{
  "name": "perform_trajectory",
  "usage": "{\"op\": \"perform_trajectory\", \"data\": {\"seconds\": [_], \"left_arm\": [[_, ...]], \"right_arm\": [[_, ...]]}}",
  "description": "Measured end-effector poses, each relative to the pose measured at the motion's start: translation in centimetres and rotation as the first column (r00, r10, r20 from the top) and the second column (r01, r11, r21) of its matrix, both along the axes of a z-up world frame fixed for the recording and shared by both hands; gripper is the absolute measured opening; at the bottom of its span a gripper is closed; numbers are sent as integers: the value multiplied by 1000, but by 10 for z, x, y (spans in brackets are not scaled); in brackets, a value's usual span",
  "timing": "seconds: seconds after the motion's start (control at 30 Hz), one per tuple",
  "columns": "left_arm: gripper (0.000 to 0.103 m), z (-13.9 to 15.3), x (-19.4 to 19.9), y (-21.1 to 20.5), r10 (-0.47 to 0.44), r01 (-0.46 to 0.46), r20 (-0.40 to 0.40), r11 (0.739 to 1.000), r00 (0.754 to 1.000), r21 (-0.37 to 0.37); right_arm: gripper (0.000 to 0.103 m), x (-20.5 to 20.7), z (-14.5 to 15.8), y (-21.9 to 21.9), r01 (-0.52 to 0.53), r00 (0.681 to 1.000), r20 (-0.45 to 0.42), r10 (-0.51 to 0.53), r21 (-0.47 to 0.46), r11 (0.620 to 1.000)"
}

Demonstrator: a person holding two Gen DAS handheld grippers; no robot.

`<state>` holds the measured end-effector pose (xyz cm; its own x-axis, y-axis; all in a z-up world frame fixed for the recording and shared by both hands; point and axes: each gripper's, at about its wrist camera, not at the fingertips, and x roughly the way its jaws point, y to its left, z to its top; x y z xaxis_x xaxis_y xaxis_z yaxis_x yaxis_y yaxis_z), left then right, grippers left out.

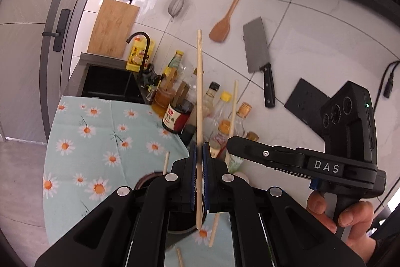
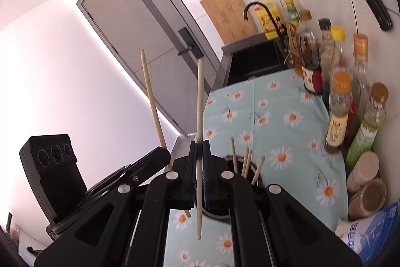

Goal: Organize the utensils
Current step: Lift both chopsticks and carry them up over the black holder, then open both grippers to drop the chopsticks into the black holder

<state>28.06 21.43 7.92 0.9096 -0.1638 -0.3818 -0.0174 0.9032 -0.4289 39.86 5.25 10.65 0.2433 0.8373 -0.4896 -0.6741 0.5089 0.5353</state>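
black linkage arms fill the bottom of both wrist views. left gripper [image 1: 200, 149] is closed on a chopstick [image 1: 199, 91], held near upright, its lower tip hanging over the rim of a dark round holder [image 1: 180, 229] at 6 o'clock. right gripper [image 2: 199, 149] is likewise clamped on a second chopstick [image 2: 200, 101], also upright, with the holder [image 2: 225, 213] just behind it at 1 o'clock, several sticks [image 2: 246, 162] already standing inside.

judged risks: each stick is pinched at one narrow spot, so it could pivot or slip in the pads; the two grippers are close together and might knock each other; a lowering tip could hit the standing sticks or the rim and miss the opening. one loose stick [image 1: 180, 258] lies on the floral cloth [image 1: 100, 137].

room: bottles [image 2: 340, 111] crowd the 3 o'clock side near the wall; the cloth stands open toward 12 o'clock; the counter edge drops off at 9 o'clock.
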Motion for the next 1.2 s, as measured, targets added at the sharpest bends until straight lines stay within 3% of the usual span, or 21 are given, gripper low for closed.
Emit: {"op": "perform_trajectory", "data": {"seconds": [0.27,0.67,0.77,0.83,1.2], "left_arm": [[4,-6,15,6,27,-28,58,999,998,28],[4,-39,26,4,32,-31,-3,996,999,83],[4,-49,29,6,29,-26,-38,998,999,62],[5,-53,30,8,32,-29,-63,999,997,42],[6,-43,11,8,55,-51,-65,997,996,58]], "right_arm": [[6,5,2,7,71,981,175,-82,69,995],[6,13,-30,20,96,975,198,-100,26,995],[6,11,-36,20,94,978,185,-95,14,995],[21,9,-39,22,88,981,174,-86,-7,996],[22,-10,-27,3,103,979,177,-102,7,995]]}}
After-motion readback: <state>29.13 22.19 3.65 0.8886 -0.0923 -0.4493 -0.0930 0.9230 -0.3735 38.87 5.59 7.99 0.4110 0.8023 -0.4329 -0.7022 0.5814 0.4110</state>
